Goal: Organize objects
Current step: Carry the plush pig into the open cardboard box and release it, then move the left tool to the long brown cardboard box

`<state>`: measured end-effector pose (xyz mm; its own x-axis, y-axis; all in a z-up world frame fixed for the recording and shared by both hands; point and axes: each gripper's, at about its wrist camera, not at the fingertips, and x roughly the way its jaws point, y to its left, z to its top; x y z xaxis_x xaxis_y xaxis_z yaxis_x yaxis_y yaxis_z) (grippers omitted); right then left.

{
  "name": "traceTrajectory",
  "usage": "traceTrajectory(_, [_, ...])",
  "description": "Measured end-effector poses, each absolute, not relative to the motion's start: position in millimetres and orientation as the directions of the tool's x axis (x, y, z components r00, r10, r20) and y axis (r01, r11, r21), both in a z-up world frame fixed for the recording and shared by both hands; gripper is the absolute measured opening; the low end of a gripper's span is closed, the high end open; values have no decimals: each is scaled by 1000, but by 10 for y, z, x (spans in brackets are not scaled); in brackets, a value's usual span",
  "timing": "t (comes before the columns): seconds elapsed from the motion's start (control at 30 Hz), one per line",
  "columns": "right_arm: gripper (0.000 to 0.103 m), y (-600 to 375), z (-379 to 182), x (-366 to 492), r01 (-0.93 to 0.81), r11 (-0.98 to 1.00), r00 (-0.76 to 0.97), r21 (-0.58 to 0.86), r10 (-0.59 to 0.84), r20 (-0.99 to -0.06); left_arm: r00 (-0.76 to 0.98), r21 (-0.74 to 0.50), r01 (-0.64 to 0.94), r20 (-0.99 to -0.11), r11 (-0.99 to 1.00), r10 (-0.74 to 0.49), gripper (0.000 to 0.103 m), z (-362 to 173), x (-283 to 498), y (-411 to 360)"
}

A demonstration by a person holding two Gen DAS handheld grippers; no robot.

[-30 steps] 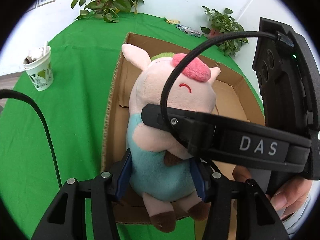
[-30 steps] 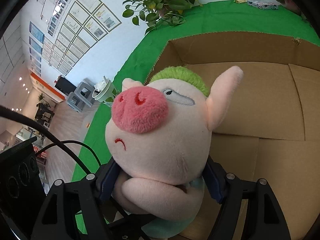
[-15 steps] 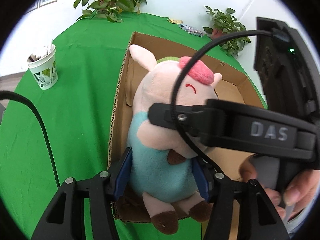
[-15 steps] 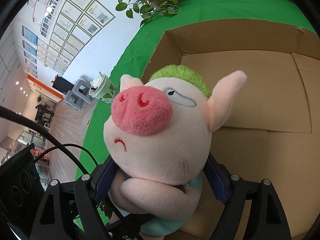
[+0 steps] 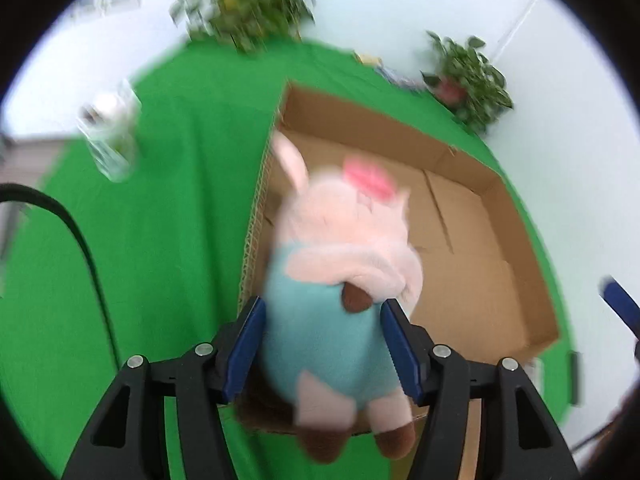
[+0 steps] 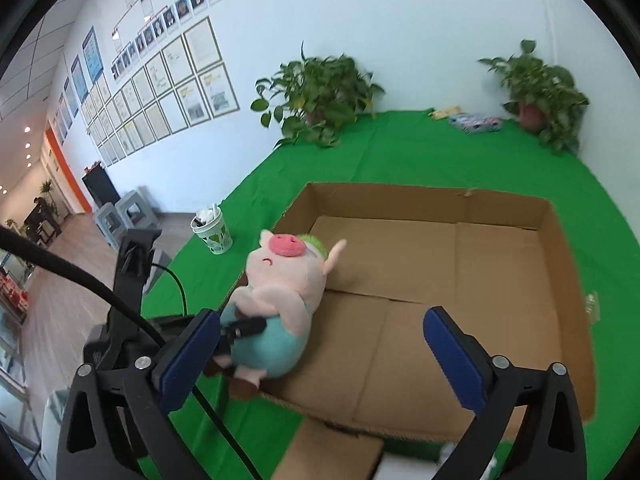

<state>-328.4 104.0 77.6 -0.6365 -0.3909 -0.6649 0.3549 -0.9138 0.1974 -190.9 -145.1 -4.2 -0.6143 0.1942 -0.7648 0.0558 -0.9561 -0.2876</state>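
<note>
Background: paper cup (image 6: 212,230) on the green table (image 6: 420,152), two potted plants (image 6: 320,100) at far edge, framed documents (image 6: 176,84) on wall.

No legible text in either view. Framed sheets and portrait row on wall (image 6: 168,68) – up and left of right jaws – carry print, too small to read. Paper cup (image 6: 212,232) on green tabletop, beyond left-hand finger of right jaws, shows green pattern only – no readable wording. Flat packet (image 6: 476,123) at far tabletop edge, well beyond jaws: print indistinct. Left wrist view motion-blurred; nothing readable there.
</note>
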Motion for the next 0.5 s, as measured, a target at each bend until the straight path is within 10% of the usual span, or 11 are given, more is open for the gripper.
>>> traceTrajectory(0.33, [102, 1262, 758, -2234, 251, -963, -732, 100, -257, -631, -944, -80, 26, -329, -996, 2, 85, 975, -704, -942])
traceTrajectory(0.5, [102, 1431, 725, -1740, 209, -976, -796, 58, -204, -569, -937, -113, -14, -345, -993, 52, 85, 1040, -384, -710])
